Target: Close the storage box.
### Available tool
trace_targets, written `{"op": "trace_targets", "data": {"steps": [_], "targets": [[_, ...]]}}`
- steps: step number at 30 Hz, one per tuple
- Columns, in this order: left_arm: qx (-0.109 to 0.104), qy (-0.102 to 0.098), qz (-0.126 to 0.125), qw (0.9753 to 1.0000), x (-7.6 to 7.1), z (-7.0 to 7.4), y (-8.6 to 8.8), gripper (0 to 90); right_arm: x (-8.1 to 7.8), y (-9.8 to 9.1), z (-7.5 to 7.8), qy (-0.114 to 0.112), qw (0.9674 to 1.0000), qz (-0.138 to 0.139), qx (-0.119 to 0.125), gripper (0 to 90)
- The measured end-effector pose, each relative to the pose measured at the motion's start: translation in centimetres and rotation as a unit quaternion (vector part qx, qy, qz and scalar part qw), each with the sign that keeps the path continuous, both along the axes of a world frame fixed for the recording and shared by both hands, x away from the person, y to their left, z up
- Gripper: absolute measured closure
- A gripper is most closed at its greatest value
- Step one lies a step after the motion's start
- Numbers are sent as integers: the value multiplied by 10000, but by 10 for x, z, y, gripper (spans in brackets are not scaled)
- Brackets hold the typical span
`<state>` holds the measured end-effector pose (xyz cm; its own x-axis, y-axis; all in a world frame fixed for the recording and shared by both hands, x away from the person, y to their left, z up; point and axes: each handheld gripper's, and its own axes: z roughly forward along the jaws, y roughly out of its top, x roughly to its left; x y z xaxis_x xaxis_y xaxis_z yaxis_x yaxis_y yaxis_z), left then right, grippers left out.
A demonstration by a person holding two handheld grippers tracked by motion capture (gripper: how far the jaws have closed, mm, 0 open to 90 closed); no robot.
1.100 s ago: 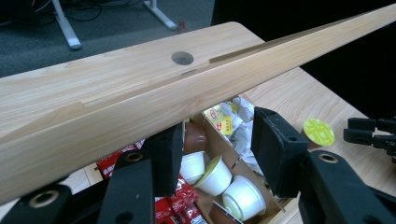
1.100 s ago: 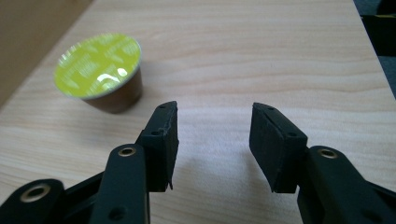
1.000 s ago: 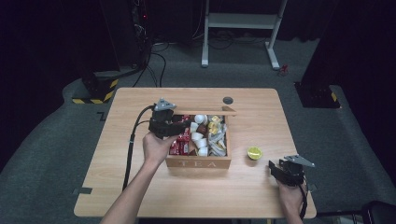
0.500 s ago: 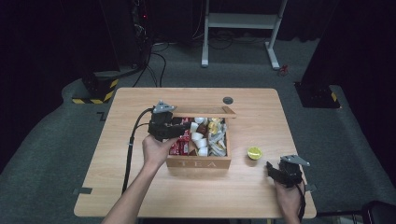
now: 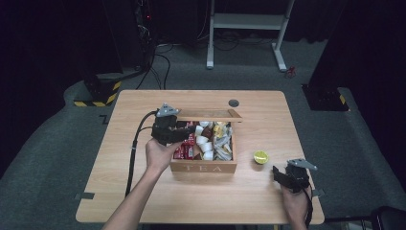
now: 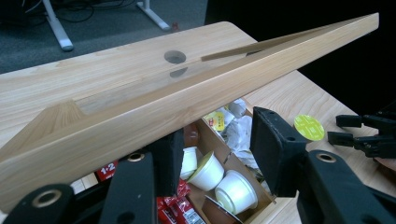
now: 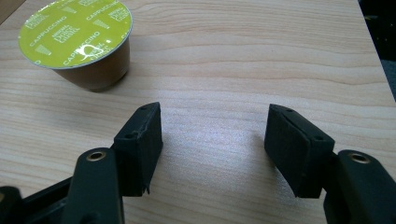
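The lid [image 6: 196, 100] of the tea box [image 5: 203, 167] is being propped up by the left gripper [image 6: 212, 154], jaws apart and clamped on nothing. It could be dropped shut if that gripper slips. The right gripper [image 7: 212, 140], whose jaws have just been opening with nothing between them, is being aimed past the green cup [image 7: 77, 39] at ten o'clock, so the cup could be missed

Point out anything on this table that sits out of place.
One capsule with a yellow-green foil top stands alone on the table, right of the tea box, while the other capsules lie inside. The right gripper rests open near it, nothing between its jaws, which have just been opening.

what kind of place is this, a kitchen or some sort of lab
Likely a lab or studio set up for recording, not a kitchen: a lone wooden table on grey carpet, dark curtains around, cables trailing across the floor, and a white desk frame behind.
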<state>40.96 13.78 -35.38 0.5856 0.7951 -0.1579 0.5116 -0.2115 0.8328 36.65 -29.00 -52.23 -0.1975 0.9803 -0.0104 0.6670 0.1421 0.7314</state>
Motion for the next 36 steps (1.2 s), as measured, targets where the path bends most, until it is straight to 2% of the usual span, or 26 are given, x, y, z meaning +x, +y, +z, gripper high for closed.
{"op": "trace_targets", "data": {"steps": [2, 8, 10, 14, 17, 19, 23, 25, 26, 29, 36], "targets": [[54, 29, 4, 10000, -1, 0, 0, 548, 1, 0, 0, 5, 10000, -10, 4, 366], [-2, 64, 19, 10000, -4, -4, -1, 548, 1, 0, 0, -7, 10000, 10, -5, 365], [67, 48, -25, 10000, -4, -4, -1, 547, 1, 0, 0, -5, 10000, 10, -3, 365], [19, 74, -38, 10000, -6, -6, -3, 547, 1, 0, 0, -1, 10000, 19, -2, 362], [72, 45, -56, 9999, -8, -9, -3, 549, 1, 0, 0, -2, 10000, 24, -2, 358], [16, 87, -56, 9999, -10, -12, -3, 551, 1, 0, 0, -8, 10000, 59, -27, 356], [133, 85, -91, 9998, -13, -16, -2, 551, 1, 0, 0, -8, 10000, 62, -26, 355], [67, 140, -79, 9998, -15, -18, -2, 551, 1, 0, 0, -16, 10000, 81, -43, 355], [112, 112, -91, 9998, -16, -18, 0, 552, 1, 0, 0, -16, 10000, 80, -43, 355], [39, 142, -59, 9999, -18, -21, 1, 552, 1, 0, 0, -12, 10000, 73, -39, 355], [29, 152, -74, 9999, -22, -28, 2, 554, 1, 0, 0, -10, 10000, 65, -37, 355]]}}
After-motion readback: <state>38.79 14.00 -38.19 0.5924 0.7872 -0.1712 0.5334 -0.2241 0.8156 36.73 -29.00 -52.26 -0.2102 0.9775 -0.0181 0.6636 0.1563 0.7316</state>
